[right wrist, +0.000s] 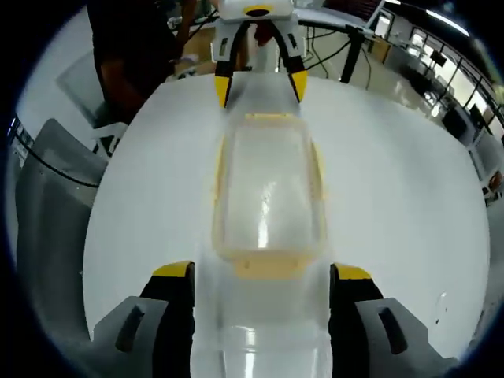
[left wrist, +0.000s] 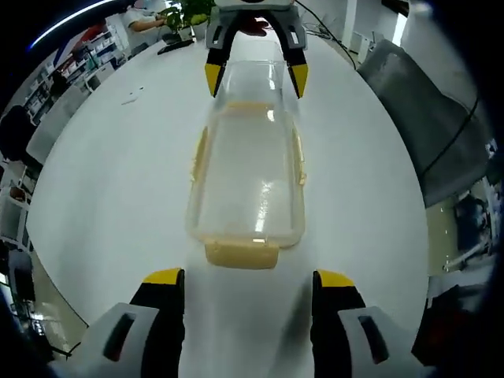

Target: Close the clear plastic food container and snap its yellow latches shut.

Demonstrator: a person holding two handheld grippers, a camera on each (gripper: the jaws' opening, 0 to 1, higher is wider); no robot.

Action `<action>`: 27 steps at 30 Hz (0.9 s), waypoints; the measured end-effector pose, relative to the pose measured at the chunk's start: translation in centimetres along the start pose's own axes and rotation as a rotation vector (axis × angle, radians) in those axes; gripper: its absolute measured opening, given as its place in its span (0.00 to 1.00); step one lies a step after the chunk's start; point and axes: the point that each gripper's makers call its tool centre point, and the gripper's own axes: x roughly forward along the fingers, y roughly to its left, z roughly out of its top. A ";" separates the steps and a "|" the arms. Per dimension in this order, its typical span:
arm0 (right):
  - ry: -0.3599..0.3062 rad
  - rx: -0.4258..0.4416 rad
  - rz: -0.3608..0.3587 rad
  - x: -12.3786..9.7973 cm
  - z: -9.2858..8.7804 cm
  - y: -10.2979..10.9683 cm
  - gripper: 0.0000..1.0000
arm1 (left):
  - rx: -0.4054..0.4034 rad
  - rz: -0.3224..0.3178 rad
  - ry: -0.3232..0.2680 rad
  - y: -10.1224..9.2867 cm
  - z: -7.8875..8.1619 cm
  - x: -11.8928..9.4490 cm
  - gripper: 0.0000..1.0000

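You're bracketing the container [left wrist: 248, 181] endwise, left gripper [left wrist: 248, 277] and right gripper [right wrist: 261, 272] both wide, lining up on its yellow latches [left wrist: 241, 253].

The left gripper [left wrist: 248, 277] and right gripper [right wrist: 262, 272] are facing each other from opposite short ends of the container [left wrist: 250, 169], both with jaws spread wide; the right one's jaws are flanking the container's end.

Container [left wrist: 248, 189] clear, yellow latches [left wrist: 241, 253] and seal. Table [left wrist: 118, 189] white. Both grippers: yellow tips [left wrist: 163, 276], black-and-grey bodies.
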 end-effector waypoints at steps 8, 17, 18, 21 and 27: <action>0.049 -0.023 0.017 0.8 -0.9 -0.1 0.67 | 0.028 -0.017 0.025 0.1 -0.1 0.4 0.61; 0.064 -0.009 0.025 1.4 -1.0 -0.3 0.65 | 0.046 -0.028 0.018 0.3 0.3 0.7 0.59; 0.073 -0.005 0.025 1.5 -1.2 -0.3 0.65 | 0.044 -0.031 0.017 0.3 0.3 0.8 0.59; 0.085 -0.010 0.027 1.7 -1.5 -0.3 0.64 | 0.048 -0.027 0.017 0.2 0.4 1.0 0.55; 0.084 -0.013 0.017 1.8 -1.5 -0.7 0.61 | 0.029 -0.031 -0.001 0.2 0.8 1.3 0.55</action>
